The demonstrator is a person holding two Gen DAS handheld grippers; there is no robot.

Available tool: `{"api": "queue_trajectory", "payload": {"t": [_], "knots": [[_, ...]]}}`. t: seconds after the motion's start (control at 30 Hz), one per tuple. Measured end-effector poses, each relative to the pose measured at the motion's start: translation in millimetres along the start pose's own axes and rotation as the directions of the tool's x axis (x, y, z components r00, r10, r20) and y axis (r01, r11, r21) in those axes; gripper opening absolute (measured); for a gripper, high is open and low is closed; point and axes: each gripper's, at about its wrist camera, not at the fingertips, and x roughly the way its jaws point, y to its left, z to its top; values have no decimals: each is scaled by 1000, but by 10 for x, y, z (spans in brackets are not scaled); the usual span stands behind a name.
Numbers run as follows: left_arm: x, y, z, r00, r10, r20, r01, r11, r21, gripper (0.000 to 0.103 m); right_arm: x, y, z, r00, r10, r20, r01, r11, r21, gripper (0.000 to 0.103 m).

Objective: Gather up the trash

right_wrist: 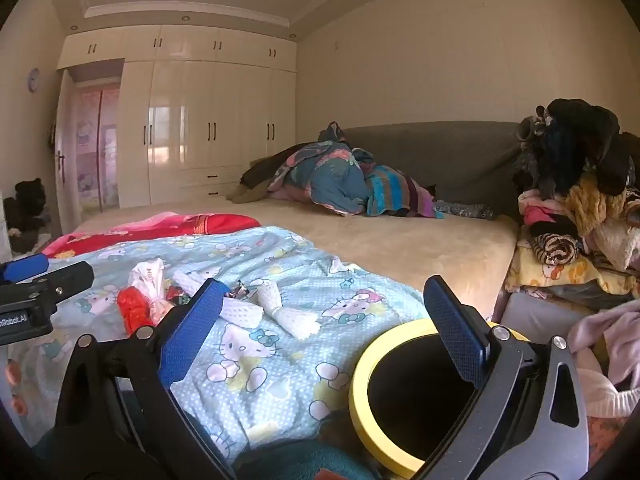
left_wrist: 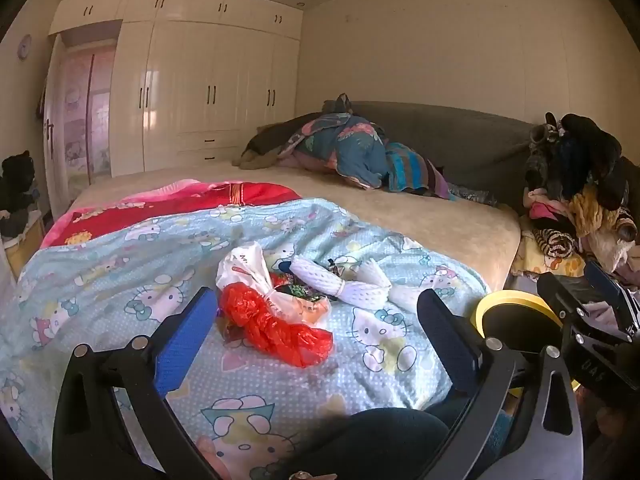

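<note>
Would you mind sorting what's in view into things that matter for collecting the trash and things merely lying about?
For the job: red bag, white bag, foam nets, wrappers, yellow-rimmed bin.

Lying about: blue quilt, red blanket, bedding heap, clothes pile, wardrobe.

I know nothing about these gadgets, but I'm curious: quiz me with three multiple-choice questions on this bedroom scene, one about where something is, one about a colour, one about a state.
1. Where does the red plastic bag lie?
A. on the cartoon-cat blanket
B. inside the bin
C. on the wardrobe

2. What colour is the bin's rim?
A. green
B. yellow
C. white

3. How do the left gripper's jaws stand?
A. clamped on the bag
B. shut and empty
C. wide open, empty

Answers: 1 A, the bag rests on the blanket beside white foam netting. 2 B, a yellow ring circles the dark opening. 3 C, the blue pads stand far apart, touching nothing.
</note>
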Motion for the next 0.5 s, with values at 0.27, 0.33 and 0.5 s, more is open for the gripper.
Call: {"api": "queue_trajectory", "payload": {"t": [0.27, 0.33, 0.5], "knots": [[12, 8, -20, 1000, -4, -2, 4, 1000, -2, 97, -2, -4, -1, 1000, 7, 3, -7, 1000, 11, 93], [19, 32, -37, 1000, -4, -3, 4, 1000, -2, 97, 6, 4, 1, 1000, 5, -2, -5, 1000, 7, 93], [-2, 18, -28, 1000, 0, 4, 0, 1000, 1, 97, -9, 11, -6, 1000, 8, 5, -8, 1000, 3, 93]]}}
